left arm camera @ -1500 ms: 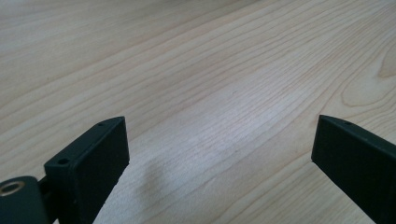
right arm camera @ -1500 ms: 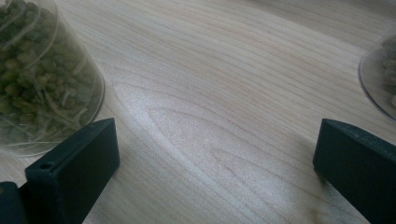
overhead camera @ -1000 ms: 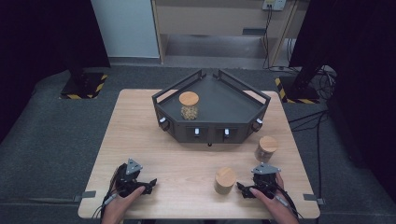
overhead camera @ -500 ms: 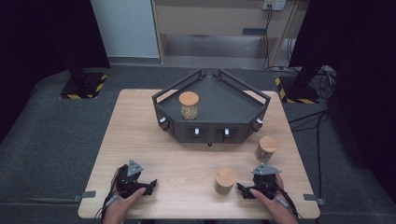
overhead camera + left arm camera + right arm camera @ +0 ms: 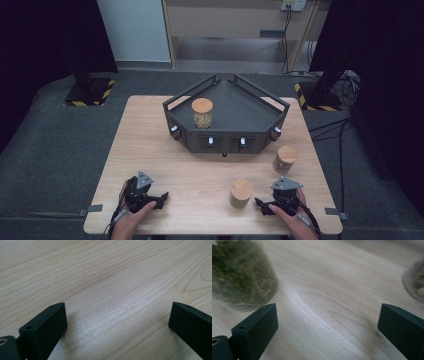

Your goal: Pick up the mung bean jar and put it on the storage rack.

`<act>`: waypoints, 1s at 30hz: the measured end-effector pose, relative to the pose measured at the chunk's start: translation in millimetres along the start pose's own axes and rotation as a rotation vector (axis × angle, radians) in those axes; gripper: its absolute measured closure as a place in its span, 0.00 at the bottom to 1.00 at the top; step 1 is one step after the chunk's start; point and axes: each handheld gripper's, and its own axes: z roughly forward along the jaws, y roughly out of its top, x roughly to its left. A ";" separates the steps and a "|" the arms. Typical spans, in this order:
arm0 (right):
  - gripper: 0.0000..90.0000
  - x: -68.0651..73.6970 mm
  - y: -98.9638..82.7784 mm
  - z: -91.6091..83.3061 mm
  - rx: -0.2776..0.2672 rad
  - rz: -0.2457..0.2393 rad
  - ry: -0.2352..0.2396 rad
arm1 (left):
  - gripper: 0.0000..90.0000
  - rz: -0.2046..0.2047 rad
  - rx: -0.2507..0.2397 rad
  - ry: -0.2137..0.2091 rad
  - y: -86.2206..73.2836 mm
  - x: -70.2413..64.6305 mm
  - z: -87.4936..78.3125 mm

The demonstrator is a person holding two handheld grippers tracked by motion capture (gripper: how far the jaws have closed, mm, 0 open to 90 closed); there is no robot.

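A round glass jar point(image 5: 241, 193) with a flat wooden lid stands at the lower middle of the pale, grained wooden desk point(image 5: 150, 145), just left of the right gripper point(image 5: 261, 205). That gripper's jaws gape with nothing between them and have just been closing slightly. The jar's blurred contents look like dried green herbs. At lower left, the left gripper point(image 5: 161, 199) is spread wide over bare wood, having just been opening.

A tray point(image 5: 260, 107) sits at the middle of the worktop point(image 5: 150, 150), towards the far edge, with one jar point(image 5: 202, 113) in its left part. Two more jars stand on the worktop towards the near right corner: one point(image 5: 284, 159) by the right edge, the other point(image 5: 240, 193) nearer the near edge. The left hand-held gripper point(image 5: 161, 199) rests at the near left corner, the right hand-held gripper point(image 5: 259, 204) at the near right, just beside the nearer jar.
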 end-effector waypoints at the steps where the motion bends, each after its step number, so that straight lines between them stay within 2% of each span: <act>1: 0.03 -0.5 -1.3 -3.3 -0.014 0.006 0.002 | 0.00 -0.001 -0.001 -0.001 0.1 0.4 0.1; 4: 0.03 -2.9 -4.9 -11.0 -0.046 0.020 0.006 | 0.00 0.002 0.000 -0.005 0.3 1.6 0.4; 7: 0.03 -3.2 -7.0 -16.6 -0.060 0.010 0.020 | 0.00 0.003 0.000 -0.005 0.4 1.5 0.4; 14: 0.03 2.2 -6.2 -21.4 -0.069 -0.026 0.042 | 0.00 0.003 0.000 -0.003 0.5 1.2 0.5; 20: 0.04 6.1 -6.0 -24.1 -0.063 -0.037 0.058 | 0.00 0.002 0.000 -0.002 0.5 0.9 0.5; 22: 0.04 6.7 -6.8 -26.0 -0.070 -0.030 0.075 | 0.00 0.002 0.000 -0.001 0.5 0.7 0.5; 30: 0.03 13.0 -4.8 -27.7 -0.084 -0.052 0.112 | 0.00 -0.001 0.000 0.004 0.3 -0.7 0.3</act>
